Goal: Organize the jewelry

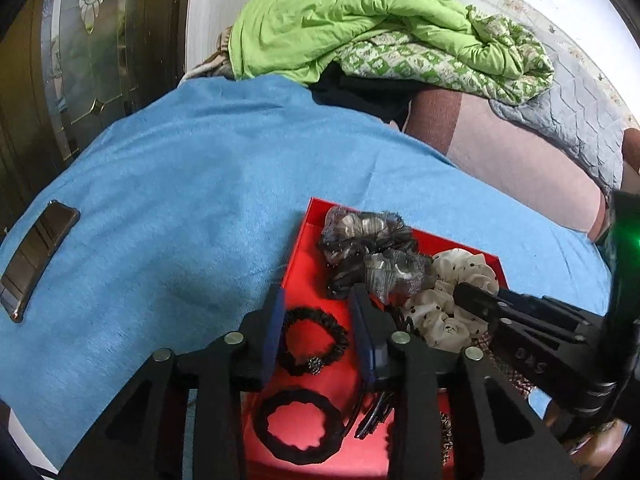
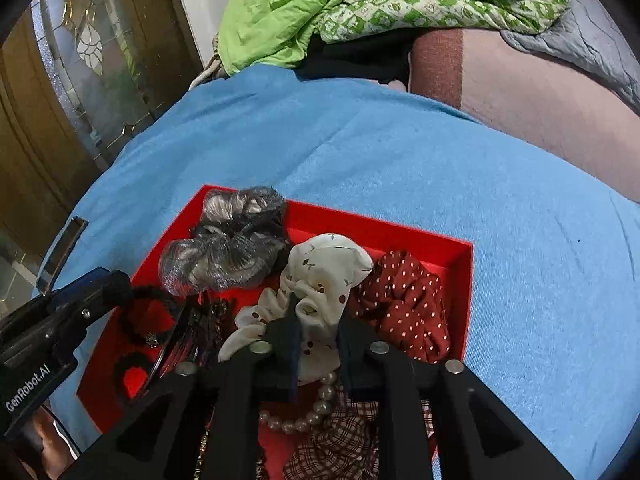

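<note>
1. Left wrist view: the left gripper [image 1: 320, 320] hangs over the near left part of the red tray [image 1: 308, 216], its jaws partly apart. A small black hair tie [image 1: 312, 342] lies flat on the tray floor in the gap between them – the pads do not press it, so nothing is held. A second black ring [image 1: 298, 426] lies nearer the camera, likewise flat. Small dark pieces seem gathered on this side, which would explain why the claw works here.

2. Same view, further back: a grey scrunchie [image 1: 372, 256] fills the far corner and a white dotted scrunchie [image 1: 448, 300] sits beside it. The right gripper [image 1: 464, 296] reaches in from the right, its tip at the white one.

3. Right wrist view: the right gripper [image 2: 316, 332] has its jaws part open, astride a bunched fold of the white dotted scrunchie [image 2: 320, 280]. Whether the pads pinch the cloth or merely flank it I cannot tell. A red dotted scrunchie [image 2: 404, 304] lies just right of it, a pearl bracelet [image 2: 312, 408] and a plaid piece [image 2: 340, 440] nearer – soft bulky things kept to this half, I judge.

4. The tray rests on a blue cloth [image 2: 400, 152]; a phone [image 1: 36, 260] lies well apart at its left edge.
</note>
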Available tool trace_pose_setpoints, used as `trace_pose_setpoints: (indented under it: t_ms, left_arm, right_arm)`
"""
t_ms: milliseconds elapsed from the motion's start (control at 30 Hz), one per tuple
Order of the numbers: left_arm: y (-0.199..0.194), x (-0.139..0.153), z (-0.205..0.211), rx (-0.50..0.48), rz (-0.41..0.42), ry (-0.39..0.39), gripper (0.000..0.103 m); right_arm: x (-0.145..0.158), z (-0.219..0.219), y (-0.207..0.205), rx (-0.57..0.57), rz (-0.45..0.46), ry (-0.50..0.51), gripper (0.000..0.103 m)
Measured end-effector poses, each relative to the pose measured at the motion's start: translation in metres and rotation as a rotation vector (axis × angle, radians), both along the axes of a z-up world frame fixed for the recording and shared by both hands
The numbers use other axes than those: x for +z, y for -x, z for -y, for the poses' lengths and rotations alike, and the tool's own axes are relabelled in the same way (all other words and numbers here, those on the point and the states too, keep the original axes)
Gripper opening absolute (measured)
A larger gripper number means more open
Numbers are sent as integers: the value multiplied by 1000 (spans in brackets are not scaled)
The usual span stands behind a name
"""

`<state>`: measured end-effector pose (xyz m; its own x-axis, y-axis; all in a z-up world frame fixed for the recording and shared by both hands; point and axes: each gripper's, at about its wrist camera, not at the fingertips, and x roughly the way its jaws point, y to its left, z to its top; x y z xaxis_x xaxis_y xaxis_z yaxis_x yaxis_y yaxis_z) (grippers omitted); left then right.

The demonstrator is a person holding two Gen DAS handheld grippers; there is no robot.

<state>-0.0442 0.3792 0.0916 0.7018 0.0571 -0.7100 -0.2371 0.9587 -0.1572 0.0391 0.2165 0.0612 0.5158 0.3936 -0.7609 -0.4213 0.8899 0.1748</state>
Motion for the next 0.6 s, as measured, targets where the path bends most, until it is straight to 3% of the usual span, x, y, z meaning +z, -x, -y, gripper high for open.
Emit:
trace_pose_setpoints:
  t_ms: [100,233,367,600]
  left_arm:
    - [3,3,2,5,17,-15,44]
    - [5,5,4,10,33,-46,50]
    - [11,7,7,21,44,-85,56]
    - [22,8,16,42,53,-153,65]
  right_arm:
    - [15,6,6,-5,38,-16,49]
    - [34,18,16,-24,72,-36,52]
    - [49,41,33,-66,80,-85,61]
    - [63,87,75,-138,92,-87,68]
